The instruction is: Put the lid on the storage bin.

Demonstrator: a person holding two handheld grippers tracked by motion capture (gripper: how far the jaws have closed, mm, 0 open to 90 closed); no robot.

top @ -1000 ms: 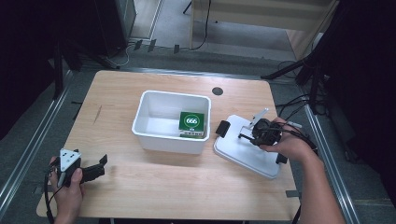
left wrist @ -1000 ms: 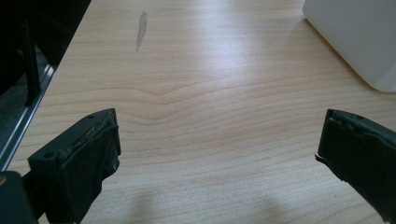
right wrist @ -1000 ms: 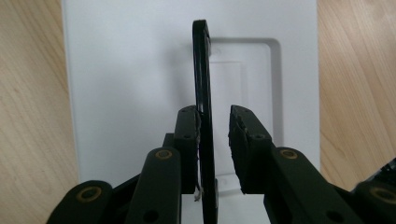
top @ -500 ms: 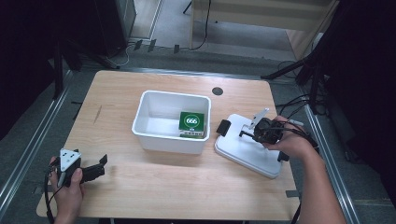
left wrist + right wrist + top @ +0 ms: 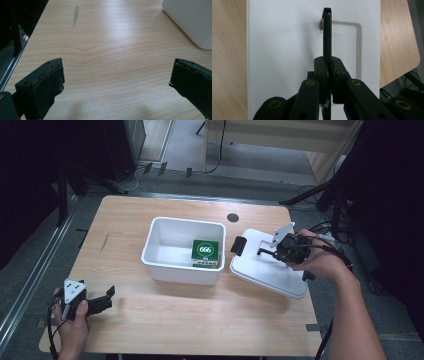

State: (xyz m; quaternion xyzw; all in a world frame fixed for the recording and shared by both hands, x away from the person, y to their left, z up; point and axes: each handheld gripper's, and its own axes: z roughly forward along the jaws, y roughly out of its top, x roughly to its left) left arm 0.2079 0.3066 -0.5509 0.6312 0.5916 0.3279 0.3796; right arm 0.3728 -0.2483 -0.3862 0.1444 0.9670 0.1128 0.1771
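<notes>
Clamped on the thin black handle [image 5: 327, 37] of the white lid [image 5: 284, 50], the right gripper [image 5: 328, 65] has its two pads pressed flat against either side of that upright strip, as the right gripper view shows. In the high view the same gripper [image 5: 267, 252] sits over the lid [image 5: 267, 275], which lies just to the right of the white bin [image 5: 182, 251] and close to it, with a black latch [image 5: 238, 245] at the lid's edge facing the bin (whether lid and bin actually touch cannot be told). Inside the bin, against its right wall, stands a green box [image 5: 205, 253] with "666" printed in a white oval; the smaller print beneath is too fine to read. Well to the left of the bin and nearer the person, the left gripper [image 5: 102, 301] rests low over the wooden table [image 5: 200, 320], its jaws spread wide with only bare wood between them, and in the left gripper view [image 5: 116, 82] a corner of the bin [image 5: 190, 20] shows at upper right. Compared with a second ago, the right jaws have gone from nearly closed to fully pinched on the handle, the right hand [image 5: 320, 262] has risen, and the lid's right side looks lifted slightly; the left gripper has stayed put.
</notes>
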